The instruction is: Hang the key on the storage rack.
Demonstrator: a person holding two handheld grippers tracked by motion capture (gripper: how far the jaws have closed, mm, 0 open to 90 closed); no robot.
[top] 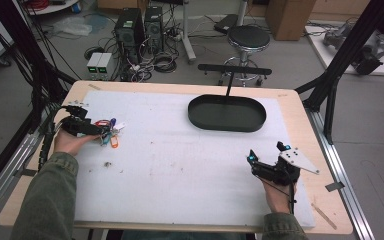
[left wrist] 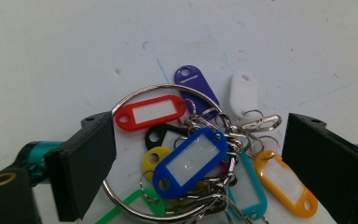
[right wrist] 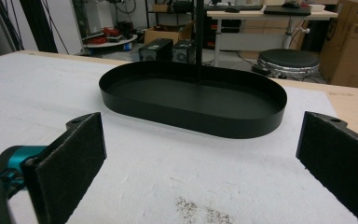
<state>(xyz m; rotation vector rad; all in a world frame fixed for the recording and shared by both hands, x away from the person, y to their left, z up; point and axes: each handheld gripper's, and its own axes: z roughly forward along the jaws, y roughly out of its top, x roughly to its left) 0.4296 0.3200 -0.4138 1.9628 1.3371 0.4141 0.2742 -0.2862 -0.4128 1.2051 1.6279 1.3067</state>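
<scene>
The bunch of key tags (left wrist: 191,158) lies flat on the bench (top: 180,150) at its left edge, its tags fanned away from the left hand-held gripper (left wrist: 198,158), whose jaws stand apart around the ring (left wrist: 135,100), not pressing. The left gripper view separates the red tag (left wrist: 150,112) and blue tag (left wrist: 191,161); the high view blurs them. The right hand-held gripper (right wrist: 200,154) stands apart, facing the black tray (right wrist: 191,100).

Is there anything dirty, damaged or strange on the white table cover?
Yes. The white cover has a patch of dark crumbs just ahead of the right tongs, and faint marks near the middle. The key tag bunch looks intact.
</scene>
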